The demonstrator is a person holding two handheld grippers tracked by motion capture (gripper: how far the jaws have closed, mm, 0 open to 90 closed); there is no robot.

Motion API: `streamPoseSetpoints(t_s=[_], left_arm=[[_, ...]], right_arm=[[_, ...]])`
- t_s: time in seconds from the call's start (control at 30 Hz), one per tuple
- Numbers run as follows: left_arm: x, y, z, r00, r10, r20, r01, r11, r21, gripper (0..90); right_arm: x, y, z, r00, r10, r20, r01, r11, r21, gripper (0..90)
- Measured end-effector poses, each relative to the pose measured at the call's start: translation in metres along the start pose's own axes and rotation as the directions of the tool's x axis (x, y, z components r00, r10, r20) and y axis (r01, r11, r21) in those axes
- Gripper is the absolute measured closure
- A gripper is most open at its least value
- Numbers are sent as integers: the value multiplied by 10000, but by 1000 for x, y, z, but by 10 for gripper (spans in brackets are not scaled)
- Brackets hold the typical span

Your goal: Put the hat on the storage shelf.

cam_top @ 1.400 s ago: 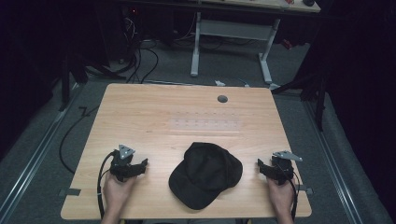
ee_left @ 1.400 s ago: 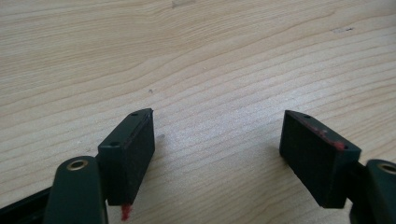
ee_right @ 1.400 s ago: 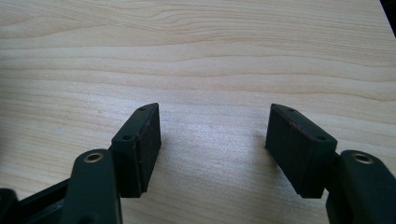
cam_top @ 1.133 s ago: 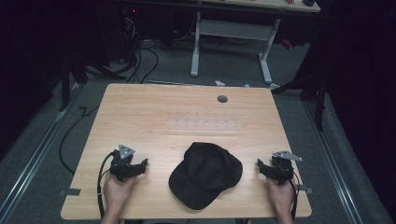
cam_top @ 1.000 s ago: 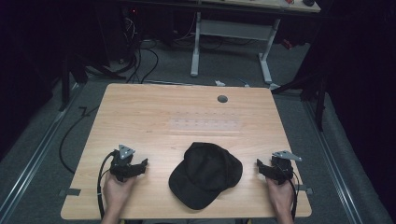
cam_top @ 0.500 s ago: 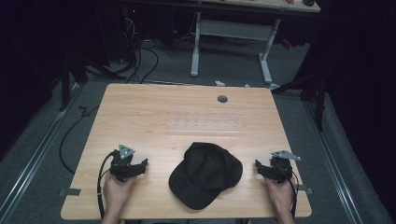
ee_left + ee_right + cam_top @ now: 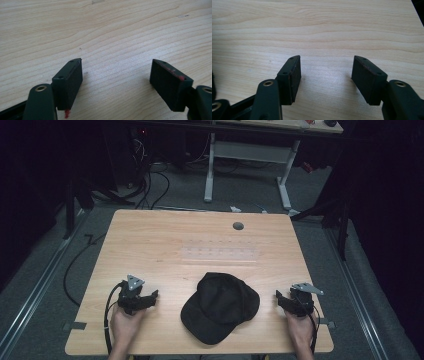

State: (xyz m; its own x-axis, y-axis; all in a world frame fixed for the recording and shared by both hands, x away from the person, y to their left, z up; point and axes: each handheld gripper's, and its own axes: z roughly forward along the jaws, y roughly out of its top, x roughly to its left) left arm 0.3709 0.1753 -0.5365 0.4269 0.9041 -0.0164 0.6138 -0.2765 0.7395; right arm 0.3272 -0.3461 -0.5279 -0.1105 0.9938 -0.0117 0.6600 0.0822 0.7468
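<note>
1. The bench (image 7: pixel 165 240) is a rectangular top of pale wood with rounded corners; close up, its grain runs in long wavy bands.
2. A small round grey grommet (image 7: pixel 238 226) sits near the far edge, and a faint glossy strip (image 7: pixel 220 254) with a row of tiny marks lies across the middle. Nothing on it can be read.
3. The black cap (image 7: pixel 220 306) lies on the near half of the bench, between the two grippers and apart from both. It is soft matt fabric with a domed crown; its curved brim points to the near edge. No logo or lettering shows on it.
4. The left gripper (image 7: pixel 116 82) rests on the bench to the cap's left, held in the left hand (image 7: pixel 125 325). Its jaws stand wide with bare wood between them. The blocky black pads carry red smears on their edges.
5. The right gripper (image 7: pixel 325 77) rests to the cap's right, in the right hand (image 7: pixel 300 330). Its jaws have just been closing a little yet remain well apart, with nothing between them. The pad faces look dull and rubbery.
6. Each gripper carries a grey three-cornered plate on top and trails a black cable.
</note>
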Motion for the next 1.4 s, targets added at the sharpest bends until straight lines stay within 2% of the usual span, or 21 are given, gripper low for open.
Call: streamPoseSetpoints(t_s=[0.27, 0.53, 0.73, 1.03, 1.1, 1.4], left_arm=[[0, 0, 0, 10000, -18, 24, 18, 10000, -5, 266], [0, 0, 0, 10000, -9, 10, 9, 10000, -2, 269], [0, 0, 0, 10000, -11, 11, 11, 10000, -2, 269], [0, 0, 0, 10000, -9, 10, 9, 10000, 0, 268], [0, 0, 0, 10000, -10, 11, 10, 10000, -2, 268], [0, 0, 0, 10000, -10, 6, 10, 10000, 7, 268]], right_arm=[[7, -2, -17, 9985, 391, -394, -413, 9976, -564, 437], [19, 1, -33, 9971, 111, -751, -175, 9962, -858, 454], [31, 4, -47, 9923, -194, -1226, 56, 9937, -1119, 468], [56, 14, -64, 9735, -976, -2069, 641, 9846, -1628, 457], [63, 18, -67, 9666, -1212, -2256, 828, 9815, -1727, 452], [85, 32, -69, 9388, -1648, -3025, 1066, 9740, -1997, 410]])
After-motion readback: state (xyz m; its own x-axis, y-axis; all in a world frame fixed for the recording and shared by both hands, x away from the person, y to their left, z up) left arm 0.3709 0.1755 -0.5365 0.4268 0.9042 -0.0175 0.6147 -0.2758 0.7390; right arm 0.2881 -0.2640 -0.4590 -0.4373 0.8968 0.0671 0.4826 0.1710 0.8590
